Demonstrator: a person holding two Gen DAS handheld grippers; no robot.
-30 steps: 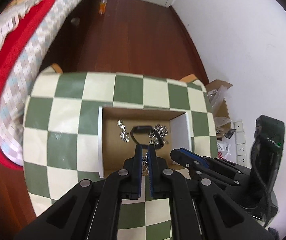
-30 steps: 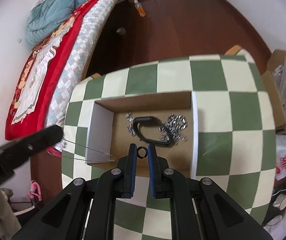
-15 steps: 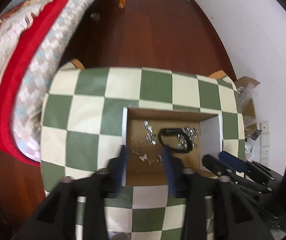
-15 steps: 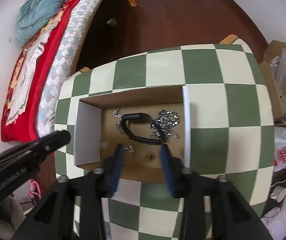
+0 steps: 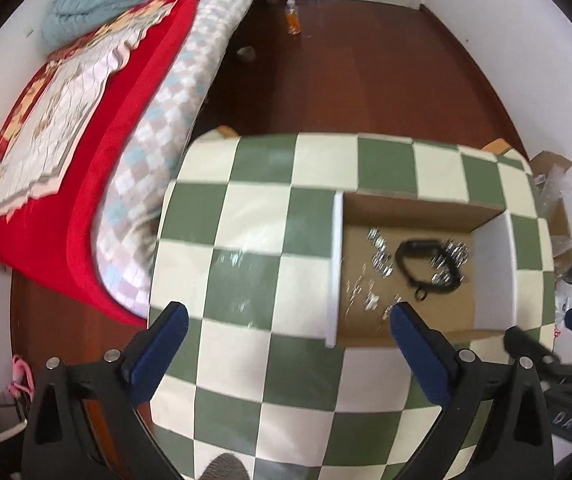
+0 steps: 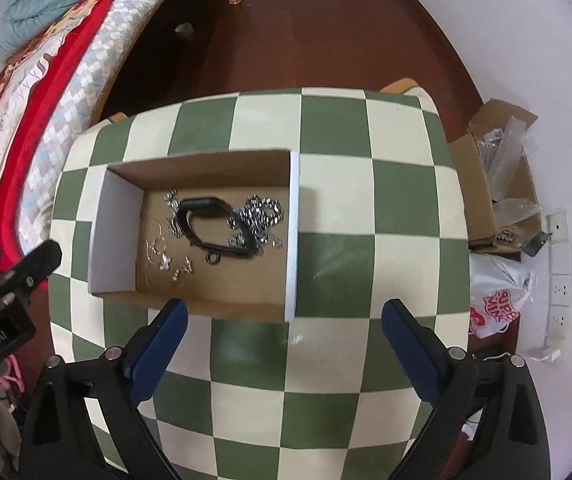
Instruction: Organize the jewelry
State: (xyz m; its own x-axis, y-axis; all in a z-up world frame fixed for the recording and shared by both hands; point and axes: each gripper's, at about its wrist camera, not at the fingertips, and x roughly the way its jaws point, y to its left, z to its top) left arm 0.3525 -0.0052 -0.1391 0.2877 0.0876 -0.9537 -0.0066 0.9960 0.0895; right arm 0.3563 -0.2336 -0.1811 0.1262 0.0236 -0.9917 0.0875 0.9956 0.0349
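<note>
Both the left hand-held gripper (image 5: 283,322) and the right hand-held gripper (image 6: 283,316) are spread wide and hold nothing. The jewelry (image 6: 221,228) lies inside the cardboard box (image 6: 205,160) on the checkered surface (image 6: 366,240). Risk: the fine silver chains (image 6: 259,216) tangle around the black band (image 6: 205,224) inside the box, and the small ring (image 6: 213,259) could slip from smooth pads

We see a home bedroom, a bed (image 5: 97,120) with red quilt at upper left, dark wood floor (image 5: 366,72) at top, a checkered-cloth table (image 6: 326,360) in the centre, wall sockets (image 6: 558,280) at right
</note>
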